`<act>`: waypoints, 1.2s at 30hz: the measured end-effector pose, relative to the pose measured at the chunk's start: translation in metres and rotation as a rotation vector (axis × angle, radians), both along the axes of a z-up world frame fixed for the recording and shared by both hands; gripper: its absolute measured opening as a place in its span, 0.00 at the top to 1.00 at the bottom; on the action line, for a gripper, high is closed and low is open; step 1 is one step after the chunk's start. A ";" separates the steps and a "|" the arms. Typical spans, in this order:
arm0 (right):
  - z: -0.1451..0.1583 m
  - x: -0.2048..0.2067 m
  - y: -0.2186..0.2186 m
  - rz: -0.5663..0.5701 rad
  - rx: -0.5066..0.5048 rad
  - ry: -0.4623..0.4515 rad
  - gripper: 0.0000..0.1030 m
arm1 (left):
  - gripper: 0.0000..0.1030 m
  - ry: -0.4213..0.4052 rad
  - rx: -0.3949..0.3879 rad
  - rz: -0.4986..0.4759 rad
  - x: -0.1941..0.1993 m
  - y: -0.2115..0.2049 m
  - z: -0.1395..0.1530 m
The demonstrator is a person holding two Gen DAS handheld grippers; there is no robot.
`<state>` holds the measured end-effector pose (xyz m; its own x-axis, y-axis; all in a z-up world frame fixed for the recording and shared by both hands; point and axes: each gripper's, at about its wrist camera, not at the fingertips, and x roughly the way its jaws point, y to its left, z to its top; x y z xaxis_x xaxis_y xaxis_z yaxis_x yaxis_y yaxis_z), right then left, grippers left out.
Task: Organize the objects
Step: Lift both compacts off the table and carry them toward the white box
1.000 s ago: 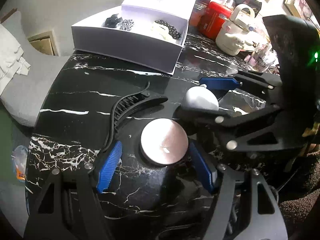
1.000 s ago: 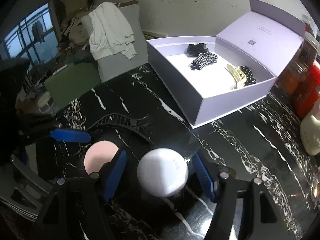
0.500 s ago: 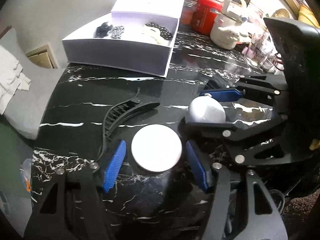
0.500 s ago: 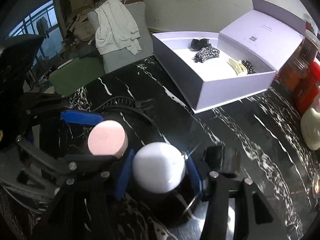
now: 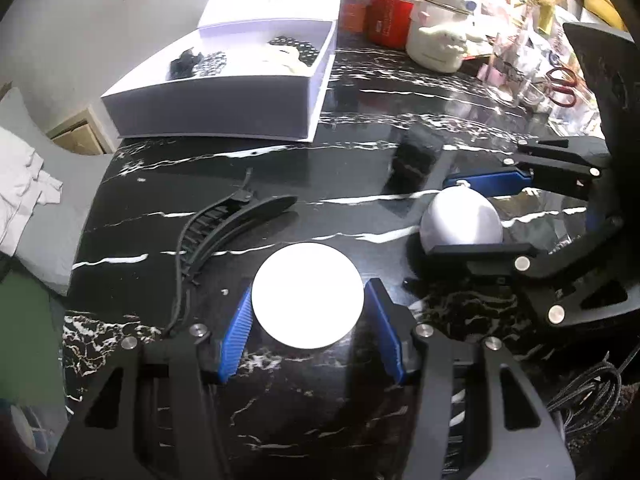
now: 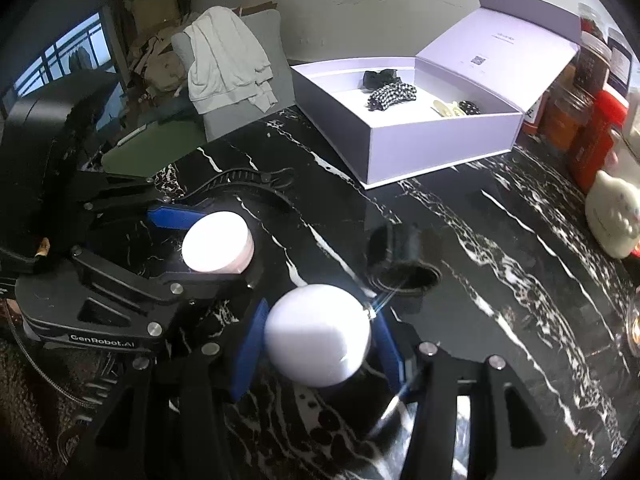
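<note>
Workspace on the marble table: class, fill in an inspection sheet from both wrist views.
Surface: glossy black table.
Job's things: disc and dome in the tools; open box holding clips; long clip and small clip loose on the table.
Clutter: jars, red tin, white pot, scissors.
Tools: left tool closing, pads at the disc's rim; right tool shut on the dome.
Cables: black cord off the table's edge.
Surroundings: chair draped with cloth; window.

A lived-in home is indicated: a black marble desk [image 6: 500,240] crowded with jars [image 6: 596,64], a cartoon-faced ceramic pot [image 5: 438,42], a grey armchair [image 6: 256,92] draped with clothing [image 6: 224,60], and cardboard clutter [image 6: 156,40].
</note>
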<state>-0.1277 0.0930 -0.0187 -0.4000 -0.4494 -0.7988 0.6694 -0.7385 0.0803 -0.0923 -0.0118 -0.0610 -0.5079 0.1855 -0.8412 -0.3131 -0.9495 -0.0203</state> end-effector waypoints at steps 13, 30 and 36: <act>-0.011 0.010 0.018 -0.032 0.008 -0.027 0.41 | 0.47 -0.003 -0.014 -0.092 0.007 0.026 0.001; -0.011 0.010 0.024 -0.050 -0.029 -0.014 0.49 | 0.52 0.002 -0.005 -0.054 0.003 0.027 0.000; -0.010 0.009 0.026 -0.061 -0.024 -0.026 0.49 | 0.52 -0.022 0.007 -0.040 0.000 0.025 0.000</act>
<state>-0.1183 0.1185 -0.0288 -0.4062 -0.4441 -0.7986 0.6208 -0.7754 0.1155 -0.0922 0.0137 -0.0613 -0.4815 0.2109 -0.8507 -0.3501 -0.9361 -0.0339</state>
